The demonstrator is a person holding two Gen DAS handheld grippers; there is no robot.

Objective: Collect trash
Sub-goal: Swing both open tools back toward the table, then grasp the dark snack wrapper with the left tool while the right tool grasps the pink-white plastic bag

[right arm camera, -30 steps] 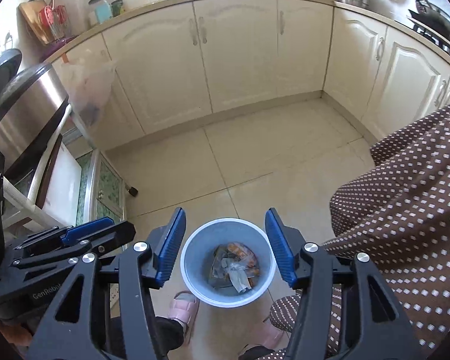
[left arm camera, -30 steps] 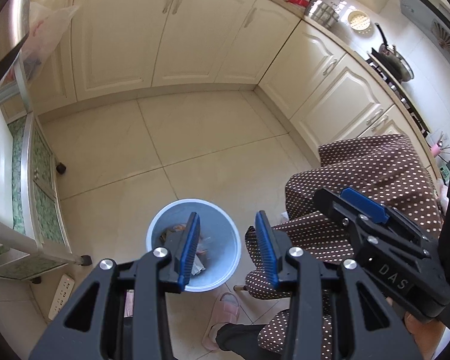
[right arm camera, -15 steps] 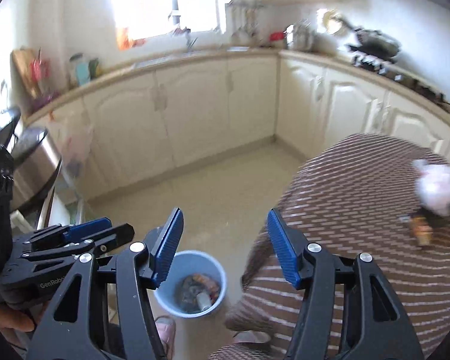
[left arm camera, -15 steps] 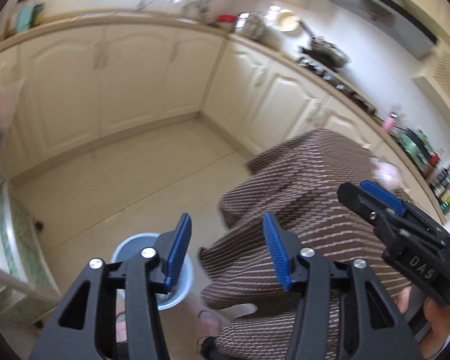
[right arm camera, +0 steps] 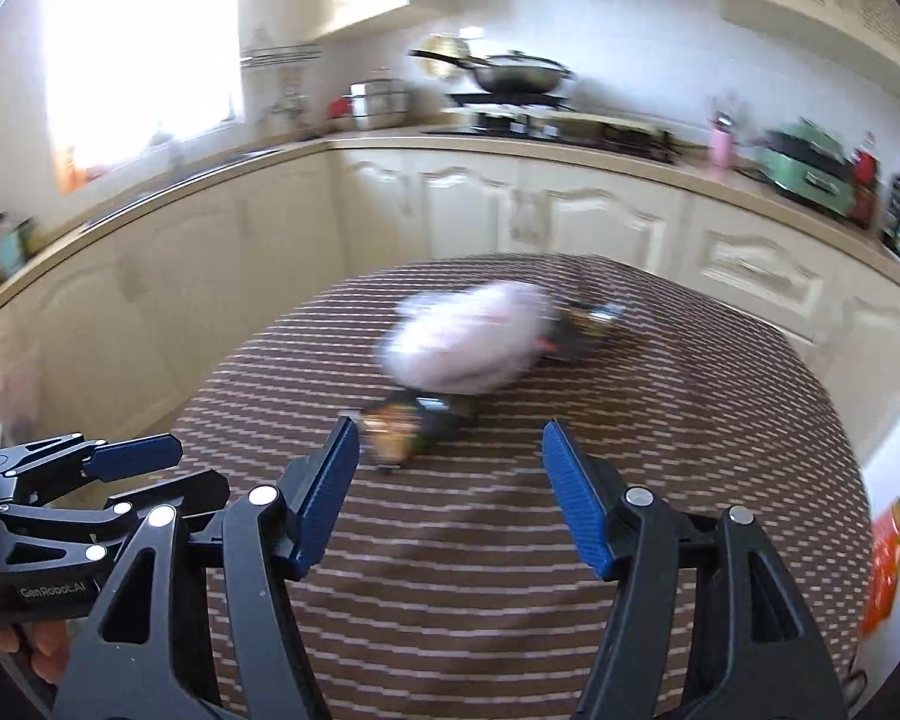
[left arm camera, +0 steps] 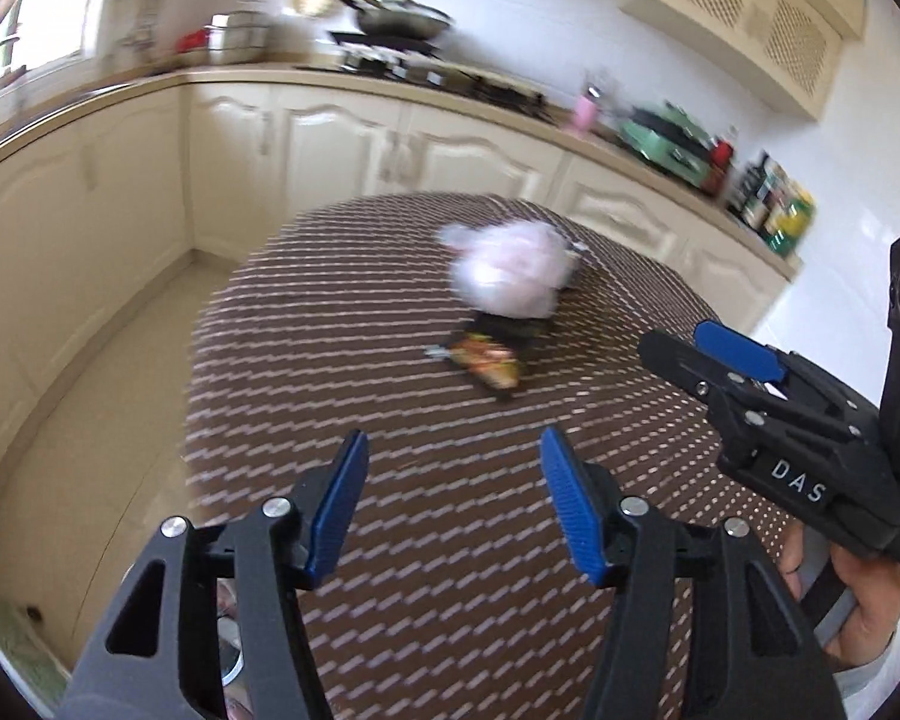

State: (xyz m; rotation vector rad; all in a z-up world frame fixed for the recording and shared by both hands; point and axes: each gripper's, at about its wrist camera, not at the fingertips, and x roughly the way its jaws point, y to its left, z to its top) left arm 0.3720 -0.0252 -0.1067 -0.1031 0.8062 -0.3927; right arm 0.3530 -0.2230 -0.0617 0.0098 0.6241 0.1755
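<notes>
Both grippers, left gripper (left arm camera: pixel 453 501) and right gripper (right arm camera: pixel 450 495), jaws just spreading and empty, aimed at wrapper (left arm camera: pixel 487 362) and bag (left arm camera: pixel 513 276) for pickup.

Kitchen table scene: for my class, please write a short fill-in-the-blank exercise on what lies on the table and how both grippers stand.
1. The tablecloth is brown with ____ dots.
2. The crumpled bag on the table is pale ____.
3. The snack wrapper lies ____ to the camera than the bag.
4. Between the fingers of the left gripper and the right gripper there is ____.

Missing words: white; pink; nearer; nothing
</notes>
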